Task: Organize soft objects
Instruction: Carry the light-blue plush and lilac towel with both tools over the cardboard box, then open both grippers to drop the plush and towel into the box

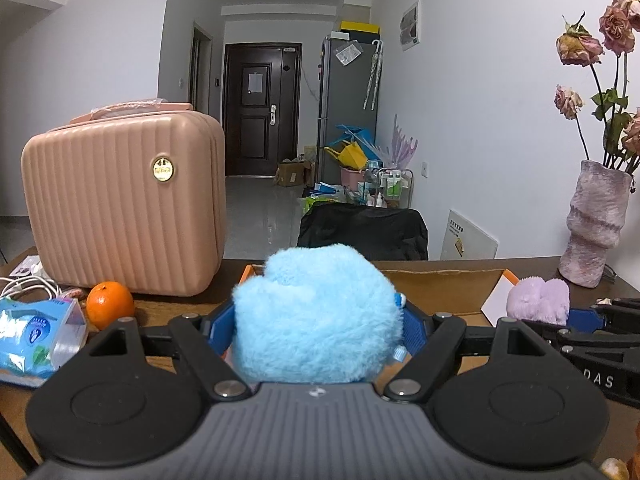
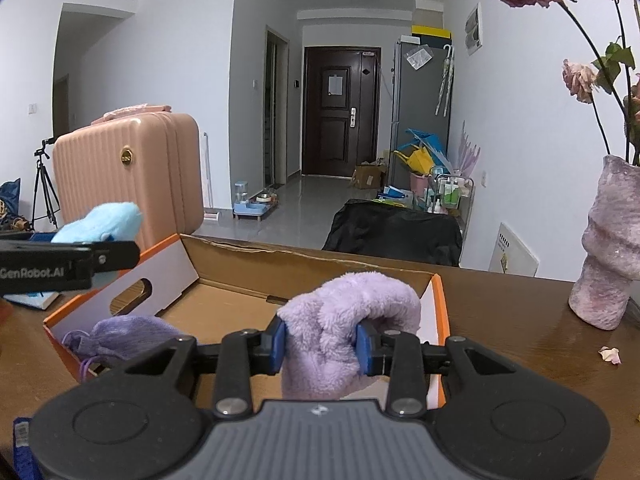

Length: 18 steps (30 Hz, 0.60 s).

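Left gripper (image 1: 318, 330): jaws spread wide, clamped on a fluffy blue plush (image 1: 318, 320), blue pads pressed into both its flanks. The plush fills the centre of the left wrist view and hides most of the cardboard box (image 1: 440, 286) behind it at 12 o'clock.

Right gripper (image 2: 320, 346): jaws narrow, pinching a lilac plush (image 2: 344, 316). The fabric bulges over the top of the pads and hangs below them. It sits over the near edge of the box, about the middle of the open interior.

Box on the bench (image 2: 500, 304), flaps up, orange rim. A purple drawstring pouch (image 2: 120, 338) lies inside at the near-left corner, 9 o'clock from the right gripper.

Seen from the right wrist, the left gripper and its blue plush are at 10 o'clock, beyond the box's left wall, whether over the box or just outside it I can't tell.

Other bench items: pink ribbed case (image 1: 124, 208) at 10 o'clock, orange (image 1: 110, 305) touching or just in front of it, tissue pack (image 1: 38, 338) at 9, vase (image 1: 594, 224) with dried roses at 2.
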### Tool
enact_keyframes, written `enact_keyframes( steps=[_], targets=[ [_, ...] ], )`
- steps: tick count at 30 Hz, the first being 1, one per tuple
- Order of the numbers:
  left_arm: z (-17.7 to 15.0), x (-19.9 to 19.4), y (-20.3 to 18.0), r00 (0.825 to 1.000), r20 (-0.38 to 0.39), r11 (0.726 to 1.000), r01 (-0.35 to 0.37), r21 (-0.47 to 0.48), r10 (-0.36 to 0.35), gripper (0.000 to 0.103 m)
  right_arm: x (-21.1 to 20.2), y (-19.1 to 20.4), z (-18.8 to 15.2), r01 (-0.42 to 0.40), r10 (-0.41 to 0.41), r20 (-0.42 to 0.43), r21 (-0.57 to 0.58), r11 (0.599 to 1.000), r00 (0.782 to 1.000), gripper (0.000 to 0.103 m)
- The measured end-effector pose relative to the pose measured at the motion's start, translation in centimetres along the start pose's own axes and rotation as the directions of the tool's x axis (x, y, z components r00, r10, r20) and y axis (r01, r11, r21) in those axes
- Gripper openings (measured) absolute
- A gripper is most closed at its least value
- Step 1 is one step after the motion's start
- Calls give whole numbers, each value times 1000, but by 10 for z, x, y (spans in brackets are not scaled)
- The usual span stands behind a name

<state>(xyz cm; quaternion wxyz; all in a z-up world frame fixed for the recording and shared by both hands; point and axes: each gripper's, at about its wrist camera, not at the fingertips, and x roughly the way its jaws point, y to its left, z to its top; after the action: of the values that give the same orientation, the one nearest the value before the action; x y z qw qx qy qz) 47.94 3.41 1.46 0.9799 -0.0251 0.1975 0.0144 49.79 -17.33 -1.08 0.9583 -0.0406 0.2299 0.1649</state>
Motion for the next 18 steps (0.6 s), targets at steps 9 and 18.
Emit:
enact_keyframes(
  steps=[9,18],
  targets=[
    [5,21,-4,1000,-4,1000,-17,13,17,80,11,0,-2,-9,9,-3,-7,1000,1000,34],
    [-1,33,-7,999,-43,999,-29,26,30,82,16,2,-2,-3,2,-12,-17,1000,1000,46]
  ],
)
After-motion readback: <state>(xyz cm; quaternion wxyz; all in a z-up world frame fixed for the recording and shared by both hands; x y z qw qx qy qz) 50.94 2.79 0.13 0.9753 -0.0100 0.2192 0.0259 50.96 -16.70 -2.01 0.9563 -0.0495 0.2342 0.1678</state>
